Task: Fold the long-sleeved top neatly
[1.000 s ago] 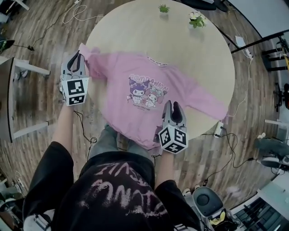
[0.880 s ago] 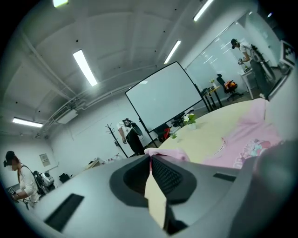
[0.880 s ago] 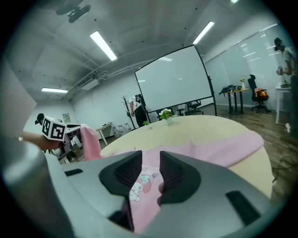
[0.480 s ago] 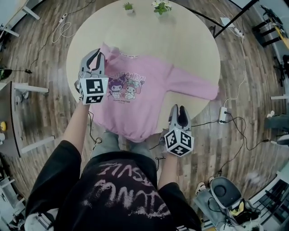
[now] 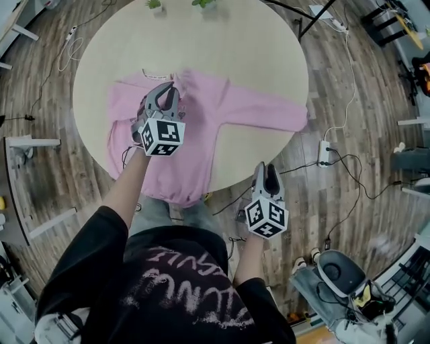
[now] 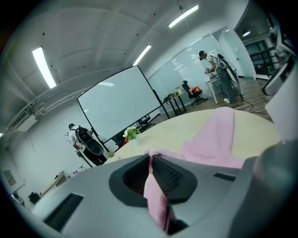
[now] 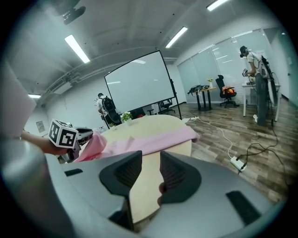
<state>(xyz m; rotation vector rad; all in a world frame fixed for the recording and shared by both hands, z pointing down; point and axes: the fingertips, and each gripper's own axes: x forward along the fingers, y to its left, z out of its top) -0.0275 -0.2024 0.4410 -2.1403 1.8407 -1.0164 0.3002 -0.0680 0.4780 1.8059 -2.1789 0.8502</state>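
The pink long-sleeved top [image 5: 191,158] lies on the round wooden table [image 5: 255,40]. Its right sleeve [image 5: 269,114] reaches out to the table's right edge. The left side is folded over the chest, hiding the print. My left gripper [image 5: 161,94] hovers over the top's middle near the collar, shut on a fold of the pink sleeve [image 6: 153,186]. More pink cloth [image 6: 212,139] lies ahead of it on the table. My right gripper [image 5: 266,169] hangs beyond the table's near right edge, over the floor. Its jaws [image 7: 149,162] are open with nothing between them, facing the table rim and the pink top [image 7: 149,142].
Two small potted plants [image 5: 154,3] [image 5: 201,3] stand at the table's far edge. A power strip [image 5: 324,153] and cables lie on the wood floor to the right, a chair [image 5: 339,272] at the lower right. A white desk [image 5: 27,142] stands at the left.
My left gripper has carried the left sleeve rightward from the table's left edge across the top's chest, covering the print. My right gripper has come off the hem and the table.
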